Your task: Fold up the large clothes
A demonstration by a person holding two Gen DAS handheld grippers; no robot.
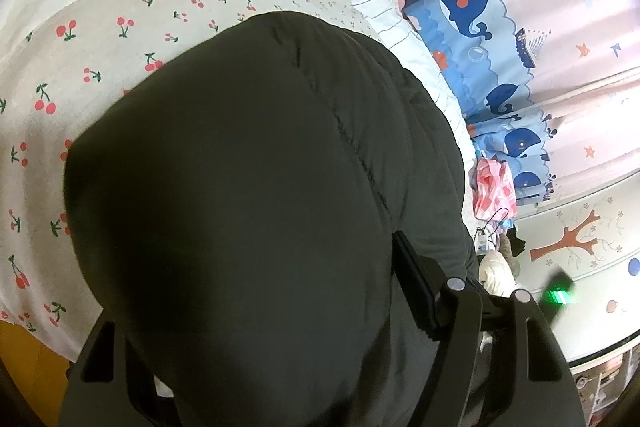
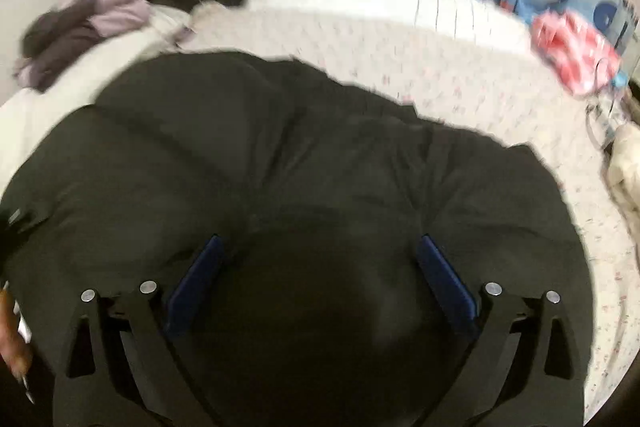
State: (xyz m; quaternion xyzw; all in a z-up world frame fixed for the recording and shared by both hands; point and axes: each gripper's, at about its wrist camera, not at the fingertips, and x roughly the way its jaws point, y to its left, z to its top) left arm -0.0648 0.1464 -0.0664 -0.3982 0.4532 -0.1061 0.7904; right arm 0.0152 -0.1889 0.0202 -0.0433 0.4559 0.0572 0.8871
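A cherry-print white bedsheet [image 1: 120, 39] lies at the left, and on it a bulky dark olive quilted padded jacket [image 1: 248, 187] fills the middle. The left gripper [image 1: 256, 331] is clamped on a thick fold of it, with 1 blue pad showing. In the right wrist view the right gripper [image 2: 320, 283] stands with its 2 blue pads [image 2: 444, 279] wide apart over the jacket; whether they press it, I cannot tell. A whale-print blue curtain [image 1: 480, 27] hangs at the right.

bed: cherry-print sheet [image 1: 120, 39] (white ground)
window side: pink curtain [image 1: 580, 27] w/ whale trim
light: bright, even
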